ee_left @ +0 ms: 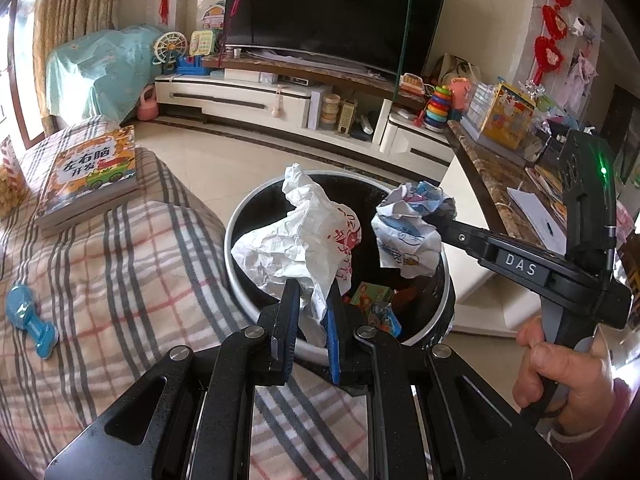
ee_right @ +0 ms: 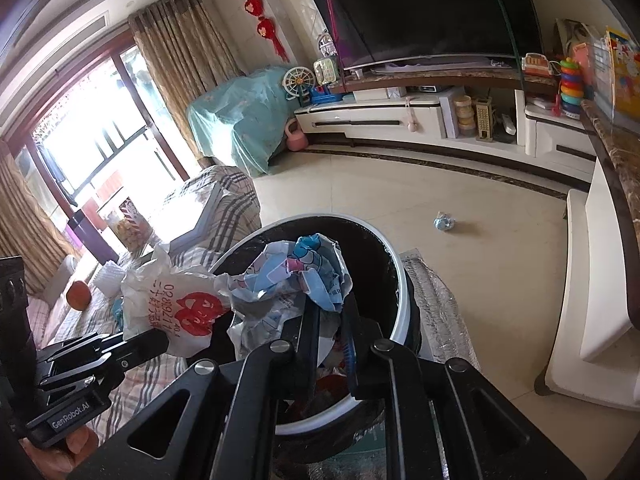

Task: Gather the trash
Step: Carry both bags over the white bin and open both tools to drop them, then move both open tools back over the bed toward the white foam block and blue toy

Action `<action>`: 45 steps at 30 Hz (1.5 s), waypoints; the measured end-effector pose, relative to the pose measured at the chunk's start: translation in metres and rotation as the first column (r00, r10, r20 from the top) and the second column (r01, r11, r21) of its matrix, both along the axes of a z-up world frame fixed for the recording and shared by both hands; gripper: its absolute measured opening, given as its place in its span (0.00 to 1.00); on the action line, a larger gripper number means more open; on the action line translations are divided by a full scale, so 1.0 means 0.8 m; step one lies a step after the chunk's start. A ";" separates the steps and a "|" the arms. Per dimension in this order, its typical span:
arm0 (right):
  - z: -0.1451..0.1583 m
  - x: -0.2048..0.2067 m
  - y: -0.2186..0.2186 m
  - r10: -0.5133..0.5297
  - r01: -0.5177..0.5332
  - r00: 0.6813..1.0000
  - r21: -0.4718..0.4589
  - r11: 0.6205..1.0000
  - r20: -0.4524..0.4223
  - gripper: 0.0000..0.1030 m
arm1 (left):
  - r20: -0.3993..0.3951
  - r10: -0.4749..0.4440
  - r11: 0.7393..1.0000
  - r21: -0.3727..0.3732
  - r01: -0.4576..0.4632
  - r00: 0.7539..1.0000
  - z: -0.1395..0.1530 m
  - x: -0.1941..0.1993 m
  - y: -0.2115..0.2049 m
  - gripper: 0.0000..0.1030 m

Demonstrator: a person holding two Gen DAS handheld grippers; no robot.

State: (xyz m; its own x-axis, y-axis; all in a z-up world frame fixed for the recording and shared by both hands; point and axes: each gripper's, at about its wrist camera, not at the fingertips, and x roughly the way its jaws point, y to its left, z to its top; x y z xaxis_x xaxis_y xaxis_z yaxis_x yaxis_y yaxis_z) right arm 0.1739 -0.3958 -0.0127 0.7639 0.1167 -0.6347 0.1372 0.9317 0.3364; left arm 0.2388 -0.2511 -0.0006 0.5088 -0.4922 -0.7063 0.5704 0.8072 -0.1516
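While both grippers hang over the round black trash bin with a white rim (ee_left: 240,216), the left gripper (ee_left: 310,312) has its jaws pinching a crumpled white paper bag with red print (ee_left: 296,232). Right gripper (ee_right: 330,320): jaws pinching a crumpled blue-and-white printed paper wad (ee_right: 312,272), above the bin mouth. Coloured wrappers lie inside the bin. Another small blue crumpled wad (ee_right: 444,223) sits on the beige tiled floor (ee_right: 400,192), apart from the bin.

Left gripper (ee_left: 312,300) with crumpled paper (ee_left: 296,236) over the trash bin (ee_left: 240,216), right gripper (ee_left: 436,220) with its paper wad (ee_left: 408,232) beside it, couch (ee_left: 120,264) left of bin, book (ee_left: 92,176) on couch, another wad (ee_right: 444,223) on the floor (ee_right: 460,272) beyond.
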 end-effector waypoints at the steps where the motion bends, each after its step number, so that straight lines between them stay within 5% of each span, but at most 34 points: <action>1: -0.001 0.002 -0.001 0.001 -0.001 1.000 -0.002 1.000 -0.004 0.12 | 0.000 -0.001 1.000 0.001 0.001 1.000 0.000 0.001 -0.001 0.11; 14: -0.005 0.021 -0.003 0.001 -0.003 0.999 -0.033 0.999 -0.044 0.15 | -0.035 -0.028 0.999 0.015 0.029 0.999 -0.011 0.014 -0.015 0.14; 18: -0.006 0.026 -0.005 -0.003 0.001 0.998 -0.032 0.999 -0.056 0.47 | -0.041 -0.033 0.999 0.007 0.034 0.999 -0.010 0.013 -0.015 0.32; 23: -0.001 0.021 -0.004 -0.007 0.006 0.999 -0.032 0.999 -0.043 0.50 | -0.041 -0.009 1.000 -0.006 0.009 0.999 -0.011 0.009 0.002 0.42; 28: 0.002 0.009 0.003 -0.010 0.010 1.000 -0.001 1.000 -0.015 0.69 | -0.054 0.051 0.998 -0.040 -0.053 0.997 -0.014 0.002 0.040 0.52; 39: 0.009 -0.011 0.059 0.053 -0.055 0.998 0.055 0.997 0.032 0.84 | -0.090 0.203 0.976 -0.065 -0.209 0.975 -0.032 -0.026 0.135 0.60; 45: 0.013 -0.020 0.093 0.098 -0.101 0.994 0.071 0.992 0.045 0.97 | -0.093 0.279 0.955 -0.081 -0.287 0.956 -0.035 -0.038 0.181 0.75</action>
